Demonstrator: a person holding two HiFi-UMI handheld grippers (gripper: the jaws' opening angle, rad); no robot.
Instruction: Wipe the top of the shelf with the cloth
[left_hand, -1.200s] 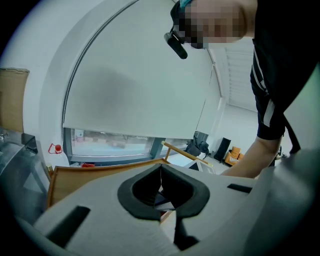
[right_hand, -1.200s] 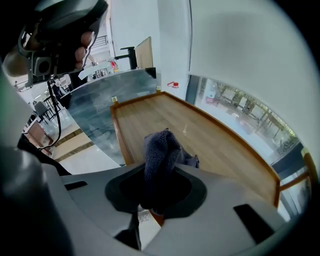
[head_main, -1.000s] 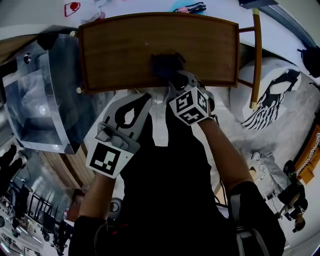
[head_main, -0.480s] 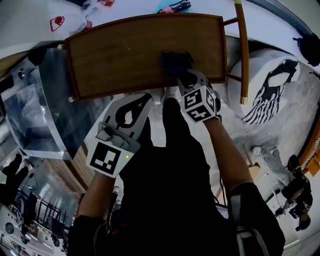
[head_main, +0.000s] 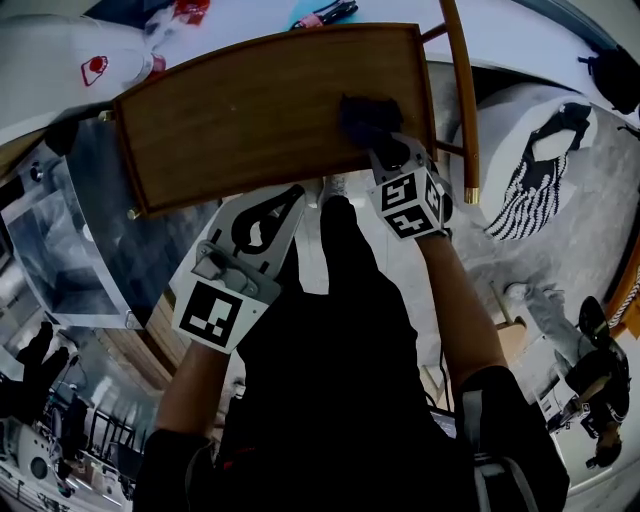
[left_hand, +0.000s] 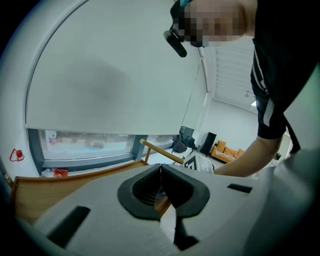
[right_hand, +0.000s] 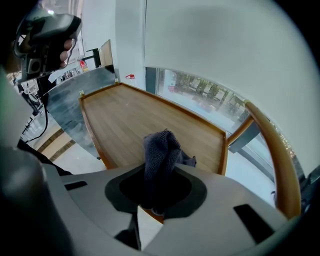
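Observation:
A wooden shelf top (head_main: 250, 100) with a raised rim lies ahead in the head view; the right gripper view shows the same shelf top (right_hand: 145, 120). My right gripper (head_main: 385, 140) is shut on a dark blue-grey cloth (head_main: 368, 118), which rests on the shelf's right near corner. In the right gripper view the cloth (right_hand: 160, 152) bunches up between the jaws of my right gripper (right_hand: 157, 195). My left gripper (head_main: 262, 220) hangs below the shelf's near edge, shut and holding nothing. In its own view the left gripper (left_hand: 161, 186) has its jaws together.
A glass panel (head_main: 70, 230) stands left of the shelf. A curved wooden rail (head_main: 460, 90) runs along the shelf's right side. Small red and dark items (head_main: 325, 14) lie on the white surface beyond. A striped cloth drapes a white round seat (head_main: 540, 160) at right.
My right gripper has slid the cloth rightward along the shelf's near edge to its right corner. The left gripper has stayed put.

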